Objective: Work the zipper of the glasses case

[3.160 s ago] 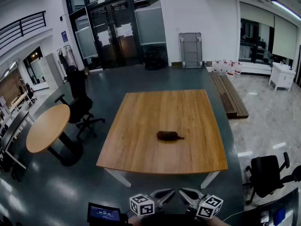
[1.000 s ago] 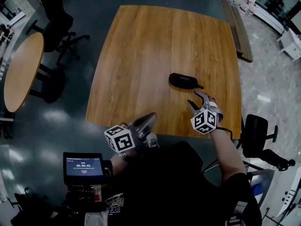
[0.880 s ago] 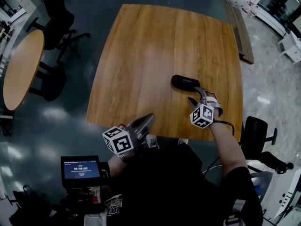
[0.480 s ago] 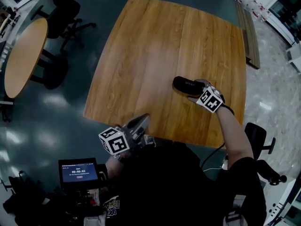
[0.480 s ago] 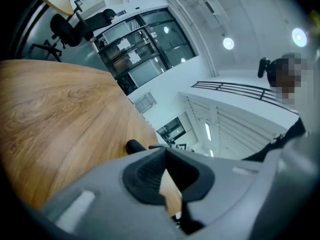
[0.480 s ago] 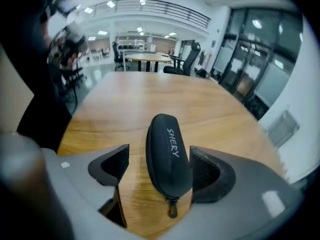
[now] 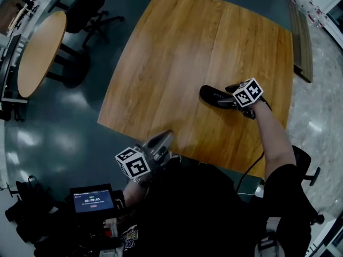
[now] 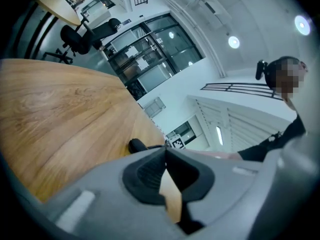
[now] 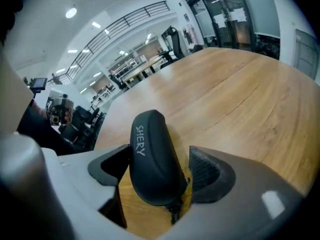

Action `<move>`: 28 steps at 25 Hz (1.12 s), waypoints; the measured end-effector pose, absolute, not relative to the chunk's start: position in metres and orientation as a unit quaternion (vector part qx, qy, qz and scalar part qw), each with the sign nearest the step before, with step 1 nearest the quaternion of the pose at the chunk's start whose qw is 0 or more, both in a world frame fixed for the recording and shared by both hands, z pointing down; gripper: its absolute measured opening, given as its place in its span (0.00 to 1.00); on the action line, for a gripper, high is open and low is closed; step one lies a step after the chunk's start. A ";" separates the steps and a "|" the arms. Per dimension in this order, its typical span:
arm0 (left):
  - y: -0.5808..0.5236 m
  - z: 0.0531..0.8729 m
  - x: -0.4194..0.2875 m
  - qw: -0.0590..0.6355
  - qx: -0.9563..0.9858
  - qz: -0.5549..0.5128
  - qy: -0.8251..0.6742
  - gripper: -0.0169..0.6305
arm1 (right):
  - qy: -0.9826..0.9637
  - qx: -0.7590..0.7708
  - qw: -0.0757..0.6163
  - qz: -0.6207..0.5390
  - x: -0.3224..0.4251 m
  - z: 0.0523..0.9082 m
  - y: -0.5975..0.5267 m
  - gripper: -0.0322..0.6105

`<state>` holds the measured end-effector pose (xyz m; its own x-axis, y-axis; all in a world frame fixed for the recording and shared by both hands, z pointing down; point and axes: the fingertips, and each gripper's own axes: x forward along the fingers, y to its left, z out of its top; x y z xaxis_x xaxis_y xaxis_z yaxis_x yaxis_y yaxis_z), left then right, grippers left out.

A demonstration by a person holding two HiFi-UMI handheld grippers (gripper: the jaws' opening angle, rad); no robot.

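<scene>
Though right gripper (image 7: 235,100) jaws have just been opening and straddle the glasses case (image 9: 152,156) near the worktop's (image 7: 177,52) right edge without clamping it, zipper (image 9: 173,211) looks untouched; left gripper (image 7: 167,136) closed, empty

Tabletop (image 7: 177,52) open — case (image 7: 211,95) (rt) obstructs.

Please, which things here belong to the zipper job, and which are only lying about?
For the job: glasses case; right tool, jaws just opened, standing around the case; left tool, shut, empty; wooden table under the case.
Lying about: round table; office chair; small screen.
</scene>
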<state>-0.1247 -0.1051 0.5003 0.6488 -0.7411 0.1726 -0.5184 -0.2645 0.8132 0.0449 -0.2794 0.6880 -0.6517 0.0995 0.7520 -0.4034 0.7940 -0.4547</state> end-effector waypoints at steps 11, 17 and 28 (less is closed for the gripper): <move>-0.121 0.494 -0.112 0.409 0.813 -0.070 -0.409 0.03 | -0.892 0.040 0.442 0.089 0.026 0.679 -0.253 0.54; -0.161 0.478 -0.118 0.232 0.894 0.145 -0.355 0.15 | -0.871 -0.062 0.453 -0.181 0.008 0.572 -0.206 0.53; -0.153 0.482 0.024 0.102 0.932 0.343 -0.055 0.55 | -0.739 -0.121 0.494 -0.441 0.002 0.474 -0.149 0.52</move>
<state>0.0235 -0.1531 0.4815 0.7593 -0.0326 0.6500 -0.1720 -0.9733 0.1521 0.0021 -0.1488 0.4740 -0.4826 -0.2569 0.8373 0.6148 0.5815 0.5328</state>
